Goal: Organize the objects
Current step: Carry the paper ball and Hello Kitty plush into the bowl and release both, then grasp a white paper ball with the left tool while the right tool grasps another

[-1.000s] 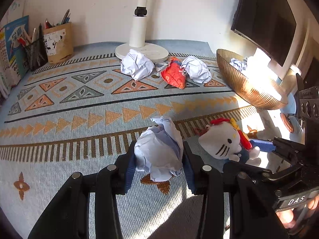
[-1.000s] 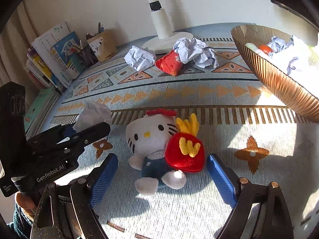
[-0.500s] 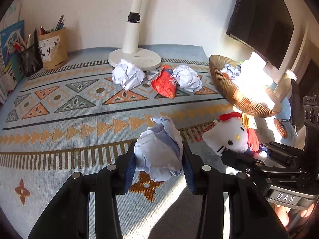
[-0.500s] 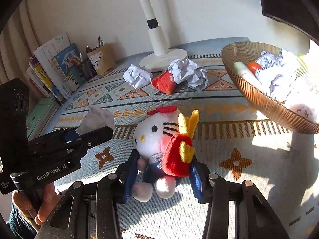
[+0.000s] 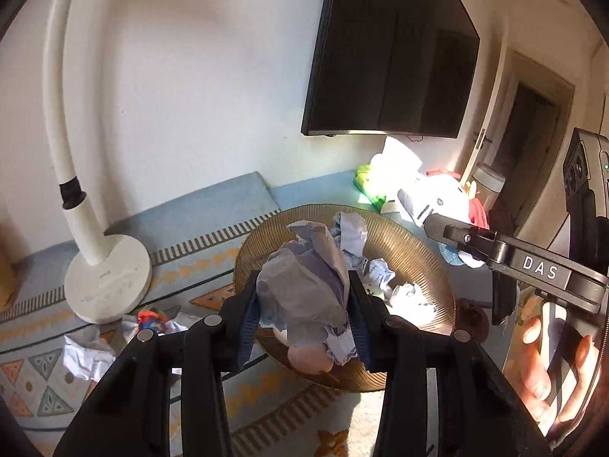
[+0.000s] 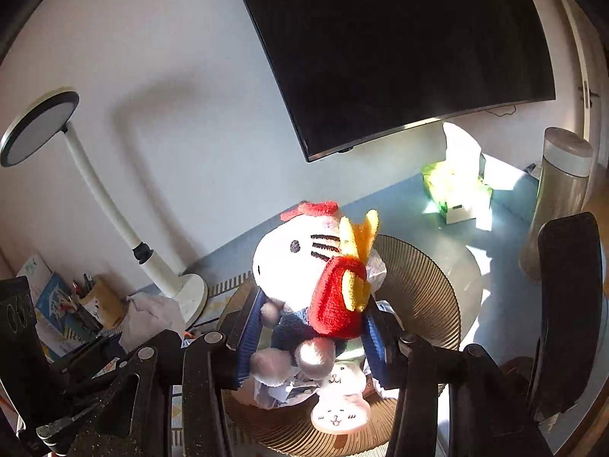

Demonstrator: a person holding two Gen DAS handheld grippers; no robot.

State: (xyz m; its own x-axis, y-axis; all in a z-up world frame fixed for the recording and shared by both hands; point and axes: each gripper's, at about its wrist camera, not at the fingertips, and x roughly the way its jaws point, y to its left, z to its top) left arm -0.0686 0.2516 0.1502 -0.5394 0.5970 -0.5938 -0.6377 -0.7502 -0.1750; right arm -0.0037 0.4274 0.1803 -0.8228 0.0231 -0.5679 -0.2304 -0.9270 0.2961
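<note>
Left gripper [image 5: 303, 314]: at lower centre of the left wrist view, jaws clamped on a crumpled paper ball [image 5: 304, 285], blue pads pressed against both sides of it. Ball held above the ribbed bronze bowl [image 5: 415, 243], which fills the middle of the frame. Inside the bowl: more crumpled paper [image 5: 409, 297] toward the right, plus a pale rounded item at the near rim (partly hidden by the held ball, identity not clear).

Right gripper [image 6: 308, 337]: at lower centre of the right wrist view, jaws clamped on the body of a white cat plush [image 6: 293, 262] with a red bow and a red-and-yellow fries pouch [image 6: 337, 301] on its front. Plush upright, held over the same bowl [image 6: 422, 285]; below it, crumpled paper and a small pale figure with a drawn face [image 6: 338, 411] at the near rim.

Same plush also visible at right of centre in the left wrist view [image 5: 441, 198], brightly sunlit, beyond the far rim of the bowl.

Surroundings (left wrist view): white lamp base [image 5: 108, 278] at left of the frame; loose paper ball [image 5: 85, 354] and an orange-red item [image 5: 148, 314] on the patterned mat [image 5: 34, 342] at lower left; dark monitor [image 5: 388, 53] at upper right; green tissue pack [image 5: 371, 186] behind the bowl. Right wrist view: pen holder [image 6: 101, 299] and books at lower left, grey cylindrical container [image 6: 559, 194] at right edge.
</note>
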